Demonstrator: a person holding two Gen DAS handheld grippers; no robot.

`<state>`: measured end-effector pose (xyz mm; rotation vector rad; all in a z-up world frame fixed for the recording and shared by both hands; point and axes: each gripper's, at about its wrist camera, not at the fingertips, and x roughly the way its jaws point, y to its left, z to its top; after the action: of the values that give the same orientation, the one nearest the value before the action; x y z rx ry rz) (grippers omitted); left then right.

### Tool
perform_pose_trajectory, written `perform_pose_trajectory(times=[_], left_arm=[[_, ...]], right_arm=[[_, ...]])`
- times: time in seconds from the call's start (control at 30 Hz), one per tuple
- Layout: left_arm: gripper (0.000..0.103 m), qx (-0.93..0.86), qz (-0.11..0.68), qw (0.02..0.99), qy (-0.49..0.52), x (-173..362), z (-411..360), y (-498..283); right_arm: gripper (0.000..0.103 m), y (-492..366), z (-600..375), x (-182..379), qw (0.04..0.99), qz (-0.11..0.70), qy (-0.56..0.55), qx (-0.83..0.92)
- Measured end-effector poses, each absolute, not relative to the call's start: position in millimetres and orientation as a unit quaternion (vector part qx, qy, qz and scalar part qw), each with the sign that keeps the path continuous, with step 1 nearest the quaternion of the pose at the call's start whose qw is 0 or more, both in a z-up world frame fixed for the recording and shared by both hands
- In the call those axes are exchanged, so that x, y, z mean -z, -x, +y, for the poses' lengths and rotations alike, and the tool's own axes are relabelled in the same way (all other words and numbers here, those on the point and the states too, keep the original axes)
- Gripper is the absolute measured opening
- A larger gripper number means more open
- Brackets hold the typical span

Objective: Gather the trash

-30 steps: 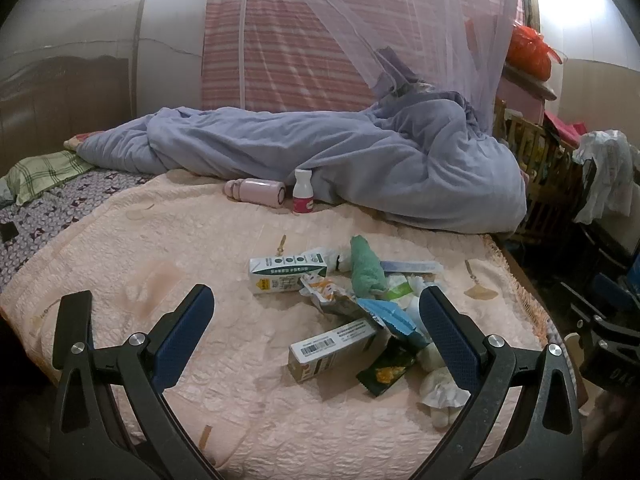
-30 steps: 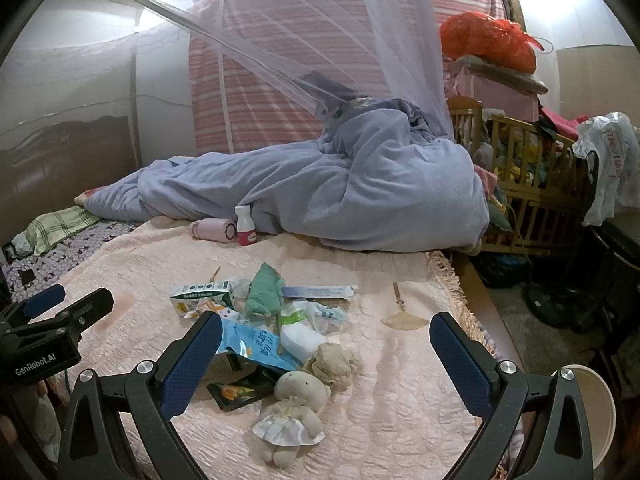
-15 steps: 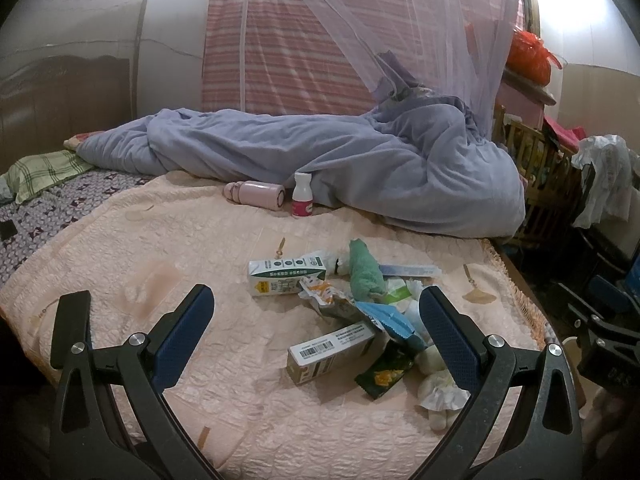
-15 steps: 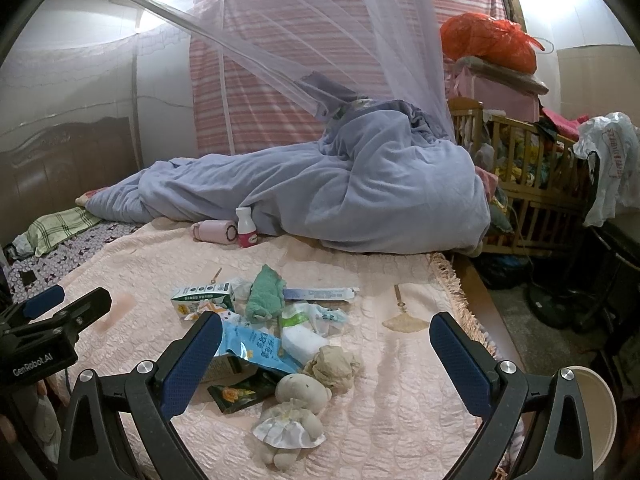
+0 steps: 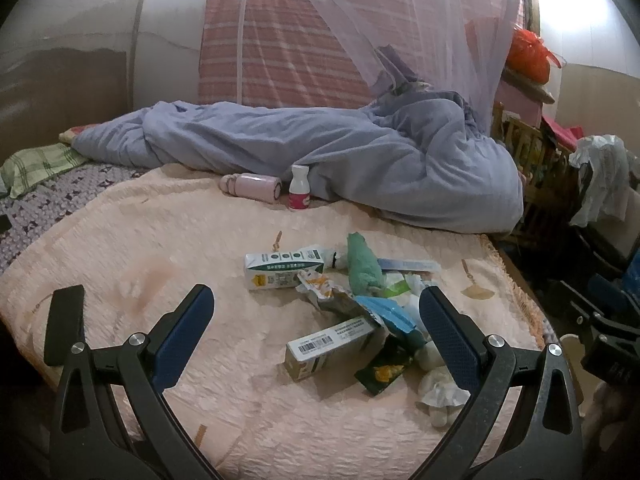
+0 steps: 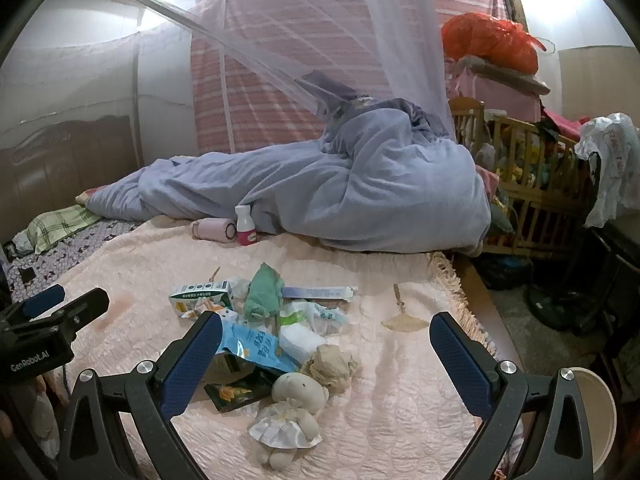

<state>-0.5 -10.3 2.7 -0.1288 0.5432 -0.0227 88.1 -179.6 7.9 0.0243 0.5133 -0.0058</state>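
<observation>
Both fisheye cameras look forward between their own open fingers, from the near edge of the bed, slightly downward across the pink bedspread toward the far striped curtain. The left wrist view stands more to the left; the right wrist view is further right and sees the left gripper at its left edge. Both share the litter pile and the blue quilt.

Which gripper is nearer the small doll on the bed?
Right. The doll lies between the right gripper's open fingers; the left gripper is off to the doll's left.
</observation>
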Motion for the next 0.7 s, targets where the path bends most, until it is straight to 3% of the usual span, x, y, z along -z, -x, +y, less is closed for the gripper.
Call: perform_pose_trajectory(times=[0.7], left_arm=[[0.102, 0.030, 0.285, 0.955, 0.074, 24, -9, -2]], right_arm=[[0.103, -91, -203, 25, 0.959, 0.283, -0.015, 0.009]])
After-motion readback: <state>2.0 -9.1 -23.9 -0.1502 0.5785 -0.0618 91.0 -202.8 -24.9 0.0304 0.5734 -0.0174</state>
